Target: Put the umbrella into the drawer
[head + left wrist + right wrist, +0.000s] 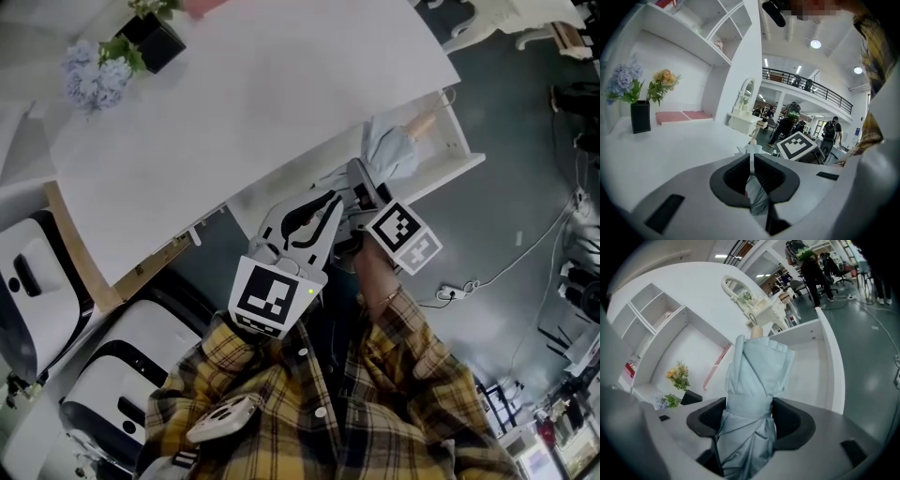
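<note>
Together, left gripper (751,161) and right gripper (749,420), extended forward, clamp the folded pale-blue fabric umbrella (757,366) over the open white drawer (461,142).

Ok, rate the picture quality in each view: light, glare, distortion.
Head view: even light, white tabletop nearly washed out, detail sharp. Left gripper view: strong fisheye with black corners, ceiling lamps flare, mosaic patch at the top. Right gripper view: fisheye curves the drawer wall; the umbrella is crisp, no glare.
</note>
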### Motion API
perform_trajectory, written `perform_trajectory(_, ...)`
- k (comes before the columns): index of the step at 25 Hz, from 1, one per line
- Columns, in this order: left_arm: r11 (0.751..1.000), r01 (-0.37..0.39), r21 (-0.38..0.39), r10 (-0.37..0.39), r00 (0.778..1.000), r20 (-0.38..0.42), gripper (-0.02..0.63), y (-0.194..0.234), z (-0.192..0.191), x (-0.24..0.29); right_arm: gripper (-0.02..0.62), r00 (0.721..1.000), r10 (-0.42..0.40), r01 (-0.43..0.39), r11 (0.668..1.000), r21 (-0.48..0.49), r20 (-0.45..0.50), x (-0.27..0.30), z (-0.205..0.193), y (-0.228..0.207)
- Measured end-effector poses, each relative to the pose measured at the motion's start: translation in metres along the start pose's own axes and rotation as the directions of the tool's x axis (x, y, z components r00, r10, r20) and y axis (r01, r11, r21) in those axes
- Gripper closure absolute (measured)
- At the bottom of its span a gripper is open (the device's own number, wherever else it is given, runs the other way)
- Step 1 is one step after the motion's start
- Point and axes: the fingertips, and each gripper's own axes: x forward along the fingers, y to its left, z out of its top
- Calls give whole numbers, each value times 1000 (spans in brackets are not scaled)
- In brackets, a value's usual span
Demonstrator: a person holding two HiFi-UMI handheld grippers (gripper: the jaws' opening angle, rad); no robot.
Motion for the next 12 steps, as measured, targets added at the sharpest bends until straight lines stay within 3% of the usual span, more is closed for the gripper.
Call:
perform_trajectory(5, 1000, -11, -8, 11, 999, -31, 563, 8, -14, 1, 279, 1000, -16, 16, 991, 135, 3, 7, -7, -9)
perform_trajectory(12, 999, -28, -17, 27, 998, -60, 563, 20, -28, 1, 281, 1000, -29, 30, 974, 225, -9, 24, -16, -11)
